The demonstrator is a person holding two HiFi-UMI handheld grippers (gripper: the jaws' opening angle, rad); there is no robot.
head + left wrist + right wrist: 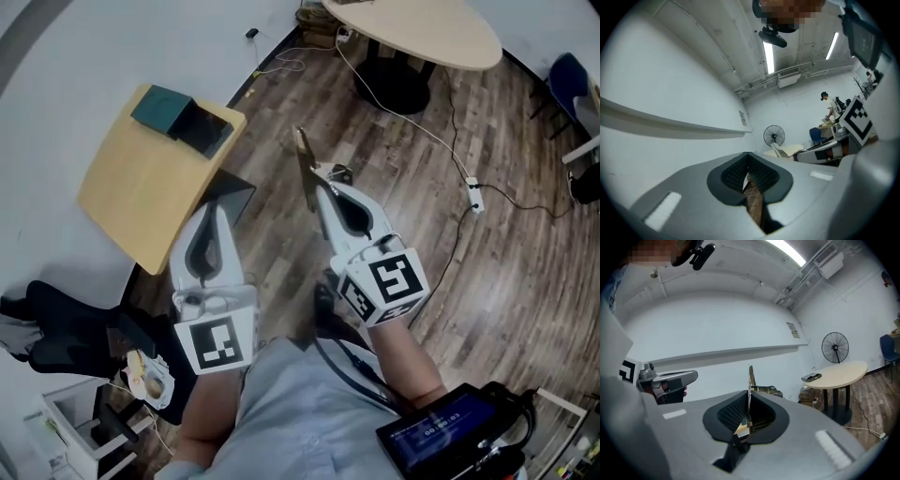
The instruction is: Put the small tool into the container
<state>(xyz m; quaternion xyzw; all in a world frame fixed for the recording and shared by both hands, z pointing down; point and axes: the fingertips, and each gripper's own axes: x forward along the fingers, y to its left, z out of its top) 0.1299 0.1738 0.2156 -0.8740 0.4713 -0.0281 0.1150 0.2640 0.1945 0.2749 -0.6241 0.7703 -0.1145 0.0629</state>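
My right gripper (320, 183) is held up over the wood floor, shut on a thin flat small tool (304, 159) that sticks out past its tips. In the right gripper view the tool (750, 378) stands as a narrow blade between the closed pads. My left gripper (214, 210) hangs beside it to the left, jaws together with nothing in them; its pads (759, 176) meet at the tip. A dark green container (161, 107) sits on the far end of a small yellow table (141, 197), well ahead of and left of both grippers.
A black tray-like object (204, 127) lies next to the container. A round table (427, 30) stands at the back, with cables and a power strip (474, 193) on the floor. A black chair (56, 328) is at the left, and a dark device (450, 431) at bottom right.
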